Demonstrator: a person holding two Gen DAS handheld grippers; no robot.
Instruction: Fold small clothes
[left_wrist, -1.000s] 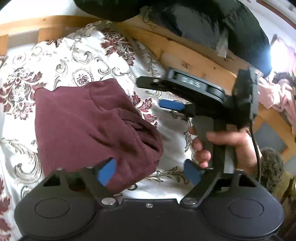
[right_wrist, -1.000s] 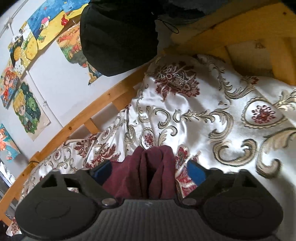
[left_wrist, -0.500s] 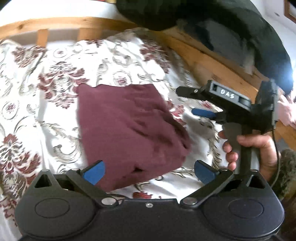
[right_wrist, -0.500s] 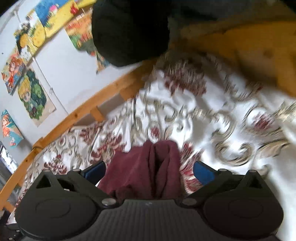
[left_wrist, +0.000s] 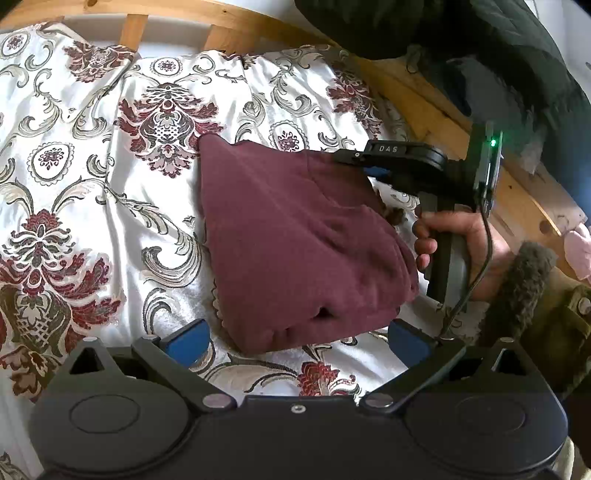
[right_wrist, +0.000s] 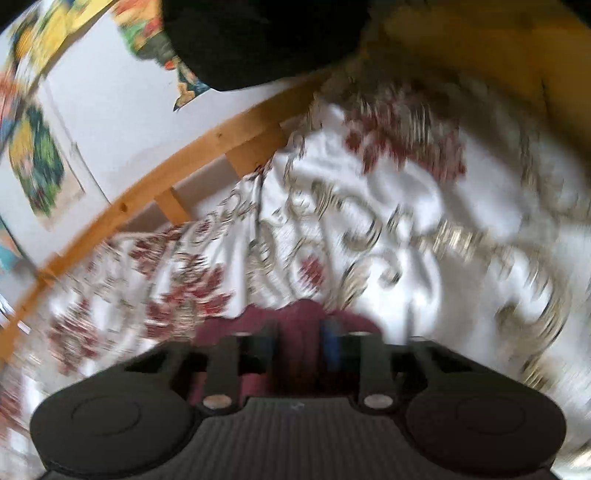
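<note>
A folded maroon garment (left_wrist: 295, 251) lies on the white floral bedspread (left_wrist: 92, 155). My left gripper (left_wrist: 299, 338) is open, its blue pads at either side of the garment's near edge, not holding it. My right gripper (left_wrist: 364, 166), seen from the left wrist view, reaches over the garment's far right edge. In the blurred right wrist view the right gripper (right_wrist: 300, 345) has its fingers close together on a fold of the maroon garment (right_wrist: 295, 321).
A wooden bed rail (left_wrist: 443, 110) runs along the far and right sides. A dark jacket (left_wrist: 480, 55) hangs over it at upper right. Colourful pictures (right_wrist: 37, 158) hang on the wall beyond the rail (right_wrist: 147, 192).
My right gripper went from open to shut on the garment's far right edge. My left gripper drew back from the garment, so more of the bedspread shows.
</note>
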